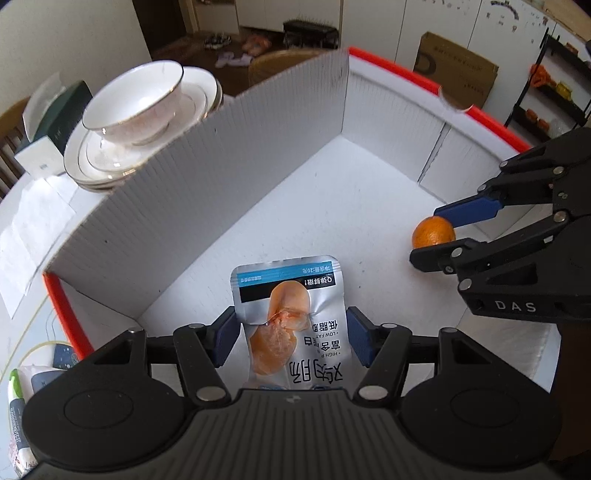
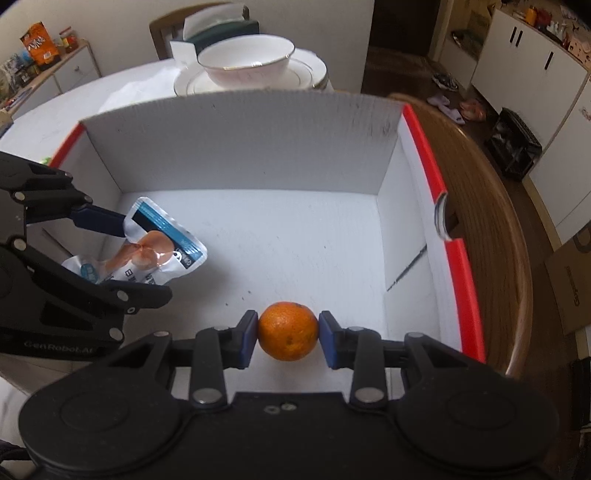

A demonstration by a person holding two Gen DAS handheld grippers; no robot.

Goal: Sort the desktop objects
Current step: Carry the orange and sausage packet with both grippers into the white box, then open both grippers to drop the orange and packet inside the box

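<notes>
A white corrugated box (image 1: 229, 177) with orange-red rims sits on the table; it also shows in the right wrist view (image 2: 240, 147). My left gripper (image 1: 291, 338) is shut on a silver snack pouch (image 1: 291, 317) with an orange picture, held inside the box near its left side. The pouch also shows in the right wrist view (image 2: 155, 247), with the left gripper (image 2: 136, 262) around it. My right gripper (image 2: 288, 338) is shut on a small orange (image 2: 288, 330) inside the box, low over its floor near the right wall. The orange (image 1: 432, 232) and right gripper (image 1: 432, 238) show in the left wrist view.
A white bowl (image 2: 247, 59) on stacked plates (image 2: 310, 74) stands just behind the box's far wall. A green tissue box (image 2: 221, 26) is behind them. Papers (image 1: 33, 229) and small packets (image 1: 18, 424) lie left of the box. A wooden chair rim (image 2: 491, 221) curves on the right.
</notes>
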